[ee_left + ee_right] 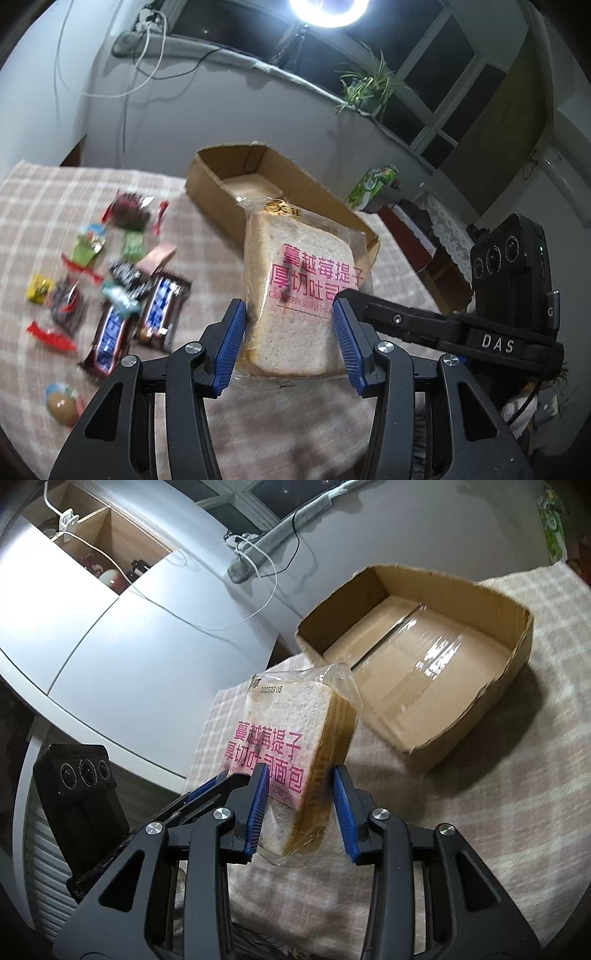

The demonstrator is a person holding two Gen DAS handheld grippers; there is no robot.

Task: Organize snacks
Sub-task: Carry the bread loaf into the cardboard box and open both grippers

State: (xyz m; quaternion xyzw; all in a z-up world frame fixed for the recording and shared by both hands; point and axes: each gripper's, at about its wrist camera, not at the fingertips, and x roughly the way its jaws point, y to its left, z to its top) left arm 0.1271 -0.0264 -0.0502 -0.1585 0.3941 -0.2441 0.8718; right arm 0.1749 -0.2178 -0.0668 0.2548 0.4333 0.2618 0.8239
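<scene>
A clear-wrapped packet of sliced bread (295, 295) with pink lettering hangs above the checked cloth, upright and slightly tilted. My left gripper (290, 308) is shut on its two sides. My right gripper (301, 773) is shut on the same bread packet (280, 738), pads on its face and crust edge. The right gripper's black finger (369, 306) reaches in from the right in the left wrist view. Just behind the bread lies an open cardboard box (207, 173), empty (461, 734). Two chocolate bars (110, 339) and several small wrapped snacks (88, 243) lie left on the cloth.
The checked cloth (480, 812) covers the table. A wrapped egg (61, 402) lies near the front left. A green carton (371, 188) stands beyond the box. A white cabinet (110, 627) with cables and a window ledge with a plant (365, 88) are behind.
</scene>
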